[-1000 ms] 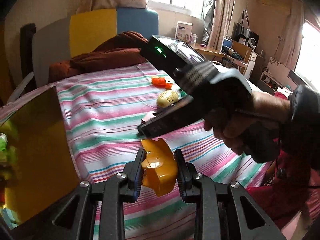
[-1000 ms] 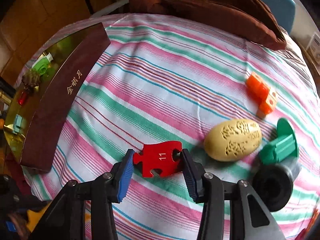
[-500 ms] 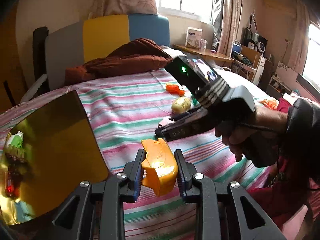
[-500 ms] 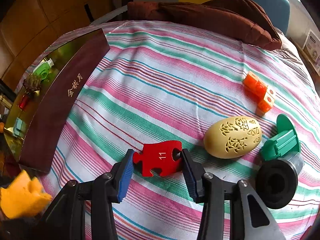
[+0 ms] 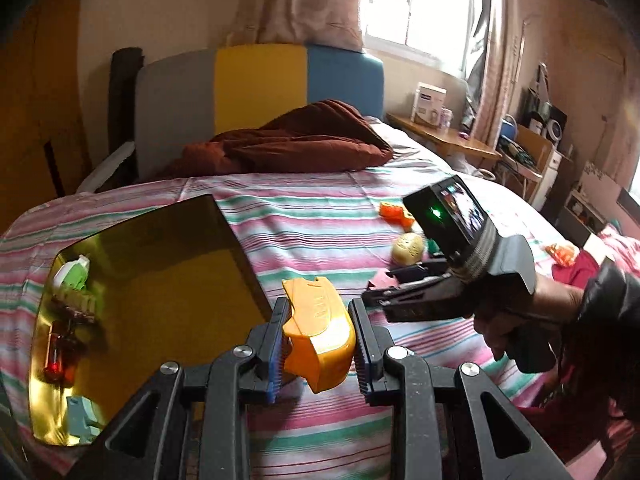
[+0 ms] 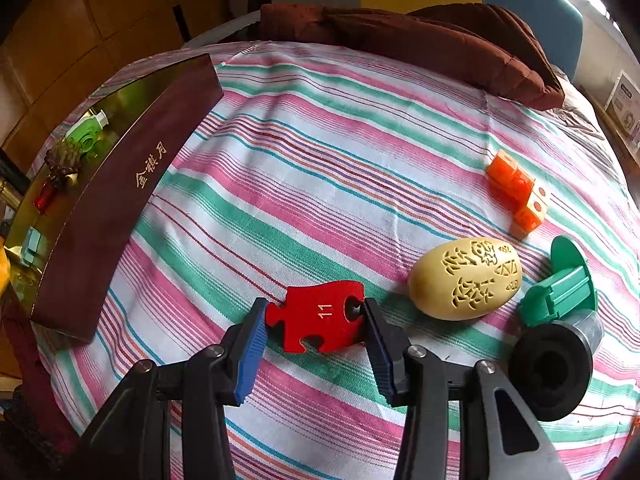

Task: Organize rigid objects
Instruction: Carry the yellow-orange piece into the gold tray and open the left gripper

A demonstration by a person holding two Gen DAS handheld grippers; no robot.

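A lived-in home bedroom.
A bed (image 5: 320, 208) with striped sheet stood against a padded headboard (image 5: 256, 88), beside a curtained window (image 5: 416, 4) and cluttered shelves (image 5: 536, 144).

In the left wrist view, the right gripper (image 5: 384, 300) covered most of the red puzzle piece (image 5: 385, 280) and part of the green piece (image 5: 433, 246). In the right wrist view, the gold-lined box (image 6: 116, 208) ran off the left edge, and its small contents (image 6: 56, 164) were too small to identify.
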